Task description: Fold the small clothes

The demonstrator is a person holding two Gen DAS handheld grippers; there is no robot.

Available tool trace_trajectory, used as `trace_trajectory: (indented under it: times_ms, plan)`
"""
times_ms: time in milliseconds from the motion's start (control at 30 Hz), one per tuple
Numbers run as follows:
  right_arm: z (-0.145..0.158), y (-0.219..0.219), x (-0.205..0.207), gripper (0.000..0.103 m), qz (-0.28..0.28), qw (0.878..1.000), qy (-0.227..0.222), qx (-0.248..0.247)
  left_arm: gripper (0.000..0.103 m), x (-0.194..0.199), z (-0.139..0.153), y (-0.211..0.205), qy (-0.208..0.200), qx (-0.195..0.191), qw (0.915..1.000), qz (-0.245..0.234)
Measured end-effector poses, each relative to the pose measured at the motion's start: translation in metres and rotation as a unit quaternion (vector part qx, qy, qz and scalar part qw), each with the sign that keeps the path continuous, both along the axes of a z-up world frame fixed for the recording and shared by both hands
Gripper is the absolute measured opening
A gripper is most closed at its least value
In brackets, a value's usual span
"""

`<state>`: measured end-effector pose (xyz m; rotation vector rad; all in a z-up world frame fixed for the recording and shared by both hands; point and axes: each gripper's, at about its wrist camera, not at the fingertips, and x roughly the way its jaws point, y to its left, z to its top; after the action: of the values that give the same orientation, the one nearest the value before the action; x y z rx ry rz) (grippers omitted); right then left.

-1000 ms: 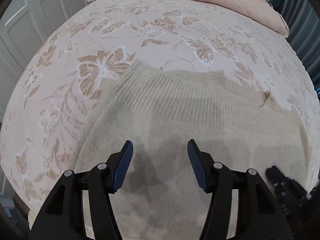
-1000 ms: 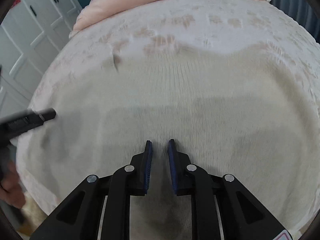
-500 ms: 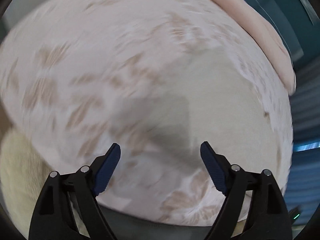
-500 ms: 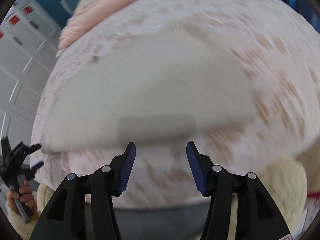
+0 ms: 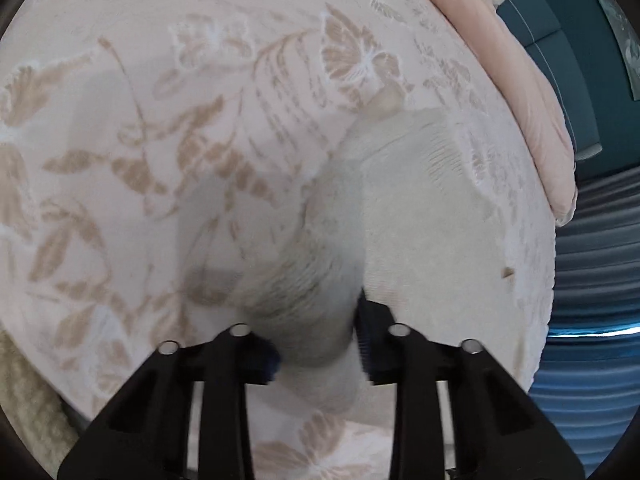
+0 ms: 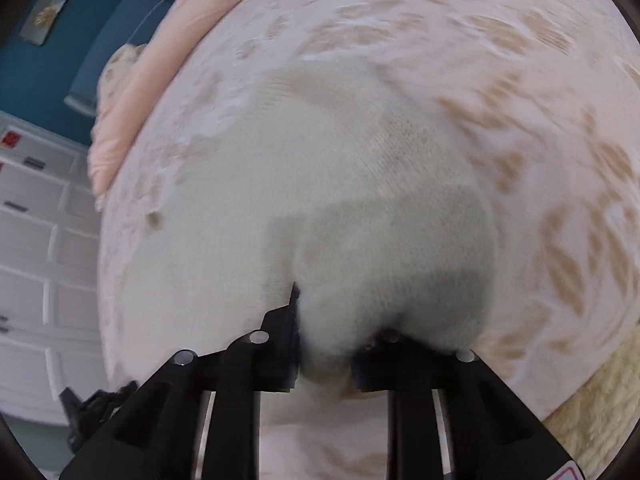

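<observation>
A cream knit sweater lies on the bed, on a pink sheet with tan butterflies. My left gripper is shut on the sweater's left edge, with a bunch of knit fabric between its blue pads. In the right wrist view the sweater fills the middle. My right gripper is shut on the sweater's right edge, with fabric bunched between its fingers. The left gripper also shows at the lower left of the right wrist view.
A peach duvet lies folded along the far side of the bed, seen too in the right wrist view. White cupboards stand beyond the bed's left side. A fluffy cream rug lies below the bed edge.
Both grippers moved apart to opposite edges of the sweater, opened on the way, and have now closed on the fabric at each edge.
</observation>
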<state>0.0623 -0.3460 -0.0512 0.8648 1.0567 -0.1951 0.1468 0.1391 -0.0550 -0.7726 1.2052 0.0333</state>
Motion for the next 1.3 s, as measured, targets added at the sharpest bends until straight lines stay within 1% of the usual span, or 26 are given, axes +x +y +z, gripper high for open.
trace_trajectory:
  times_ms: [33,67,100,133,200,267,300,367,400,433,467,533,633,667,700,767,833,933,1000,1033,1067,1133,1167,1200,1233,1300]
  plan:
    - [0.022,0.001,-0.001,0.016,0.009,0.999,-0.034,0.012,0.02,-0.003,0.012,0.003,-0.013,0.002,0.9999,-0.003]
    - [0.044,0.004,-0.003,0.014,0.025,0.998,-0.058,0.014,0.011,-0.01,0.032,0.006,-0.028,0.015,0.9994,-0.01]
    - [0.065,0.006,-0.008,0.014,0.04,0.996,-0.077,0.011,0.011,-0.017,0.046,0.011,-0.04,0.018,0.9989,-0.016]
    - [0.08,0.007,-0.015,0.014,0.052,0.995,-0.086,0.006,0.01,-0.027,0.06,0.018,-0.046,0.017,0.9986,-0.02]
    - [0.089,0.005,-0.031,0.014,0.065,0.994,-0.085,0.0,0.01,-0.042,0.067,0.028,-0.041,0.03,0.9984,-0.026]
    - [0.069,-0.001,-0.046,0.014,0.066,0.996,-0.056,-0.006,0.01,-0.057,0.056,0.035,-0.017,0.054,0.9978,-0.033]
    - [0.046,-0.005,-0.053,0.014,0.066,0.997,-0.026,-0.008,0.01,-0.062,0.044,0.036,-0.001,0.061,0.9976,-0.032]
    - [-0.002,-0.006,-0.062,0.015,0.066,0.997,0.035,-0.01,0.01,-0.07,0.009,0.035,0.04,0.049,0.9976,-0.027]
    - [-0.017,-0.006,-0.065,0.017,0.065,0.996,0.054,-0.009,0.01,-0.071,-0.004,0.032,0.055,0.054,0.9966,-0.027]
    - [-0.025,-0.007,-0.073,0.02,0.046,0.998,0.042,0.012,0.011,-0.073,-0.012,0.026,0.056,0.065,0.9957,-0.034]
    - [-0.022,-0.01,-0.077,0.025,0.029,0.999,0.033,0.028,0.011,-0.072,-0.01,0.023,0.05,0.076,0.995,-0.041]
    - [-0.01,-0.015,-0.079,0.026,0.021,0.999,0.033,0.027,0.015,-0.07,0.0,0.017,0.033,0.099,0.9927,-0.061]
    - [0.016,-0.015,-0.087,0.026,0.021,0.999,0.044,-0.023,0.017,-0.065,0.005,0.016,0.027,0.104,0.9917,-0.071]
    - [0.026,-0.012,-0.089,0.026,0.018,0.997,0.044,-0.053,0.017,-0.063,0.004,0.014,0.031,0.102,0.9917,-0.071]
    - [0.035,-0.006,-0.089,0.026,0.021,0.995,0.048,-0.09,0.017,-0.061,0.001,0.016,0.035,0.097,0.9924,-0.067]
    - [0.051,0.001,-0.083,0.031,0.017,0.985,0.052,-0.161,0.018,-0.062,-0.004,0.017,0.041,0.089,0.9934,-0.059]
    - [0.075,0.019,-0.069,0.031,0.037,0.975,0.018,-0.218,0.019,-0.062,-0.004,0.015,0.042,0.095,0.9924,-0.065]
    - [0.083,0.031,-0.038,0.031,0.083,0.968,-0.015,-0.235,0.019,-0.065,-0.001,0.013,0.041,0.107,0.9906,-0.075]
    - [0.076,0.031,-0.007,0.03,0.098,0.962,-0.017,-0.255,0.021,-0.065,-0.002,0.013,0.042,0.108,0.9903,-0.077]
    - [0.071,0.031,0.005,0.033,0.101,0.96,-0.015,-0.259,0.021,-0.064,-0.002,0.013,0.043,0.111,0.9898,-0.079]
    - [0.063,0.025,0.02,0.047,0.1,0.96,-0.005,-0.263,0.022,-0.065,-0.002,0.013,0.043,0.113,0.9895,-0.08]
    - [0.047,0.014,0.04,0.062,0.088,0.955,0.029,-0.283,0.023,-0.065,-0.002,0.01,0.042,0.118,0.9887,-0.083]
    - [0.032,0.007,0.052,0.051,0.091,0.951,0.051,-0.292,0.023,-0.063,-0.003,0.008,0.042,0.121,0.9882,-0.084]
    - [0.021,0.006,0.056,0.028,0.099,0.949,0.072,-0.292,0.023,-0.063,-0.003,0.007,0.042,0.122,0.988,-0.084]
    - [0.01,0.004,0.061,0.011,0.115,0.949,0.095,-0.277,0.023,-0.062,-0.003,0.006,0.043,0.124,0.9877,-0.085]
    - [0.027,-0.006,0.054,0.008,0.09,0.959,0.063,-0.26,0.023,-0.062,-0.003,0.006,0.043,0.126,0.9874,-0.086]
